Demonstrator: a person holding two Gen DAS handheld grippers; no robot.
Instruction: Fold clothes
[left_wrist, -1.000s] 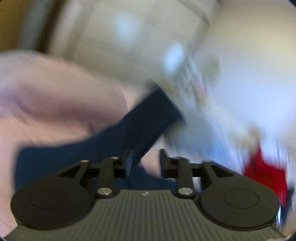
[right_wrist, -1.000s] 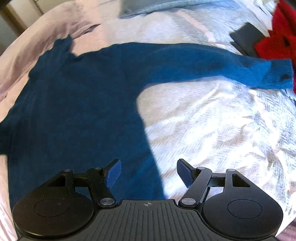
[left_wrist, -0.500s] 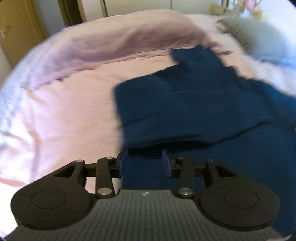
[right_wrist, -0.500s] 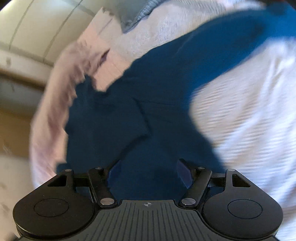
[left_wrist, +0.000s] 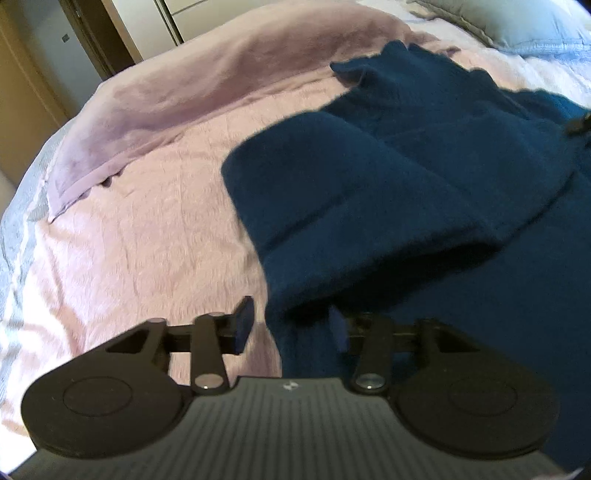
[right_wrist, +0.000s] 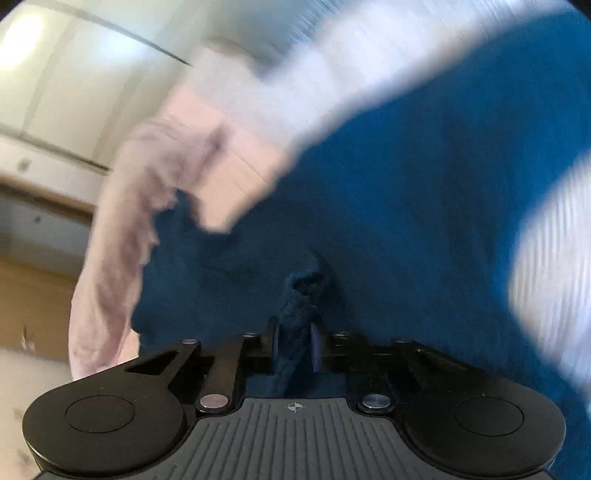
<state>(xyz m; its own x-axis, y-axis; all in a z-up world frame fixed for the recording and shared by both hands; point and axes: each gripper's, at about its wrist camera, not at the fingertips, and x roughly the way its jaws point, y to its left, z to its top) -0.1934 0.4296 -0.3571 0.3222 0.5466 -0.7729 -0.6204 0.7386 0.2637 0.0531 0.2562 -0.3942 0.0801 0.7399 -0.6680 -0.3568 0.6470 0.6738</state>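
Navy sweater (left_wrist: 424, 177) flat on bed, collar seemingly farthest; sleeve folded across

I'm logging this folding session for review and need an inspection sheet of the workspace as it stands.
Surface: pink blanket over the bed, rumpled at the far edge.
Job's things: dark blue sweater on the blanket, a part folded over its body.
Clutter: grey pillow at the far end.
Grippers: left gripper open, jaws just been closing, sweater's edge between the fingers; right gripper just closed, shut on a bunch of sweater.
Cables: nothing seen.
Surroundings: wooden panel beyond the bed.
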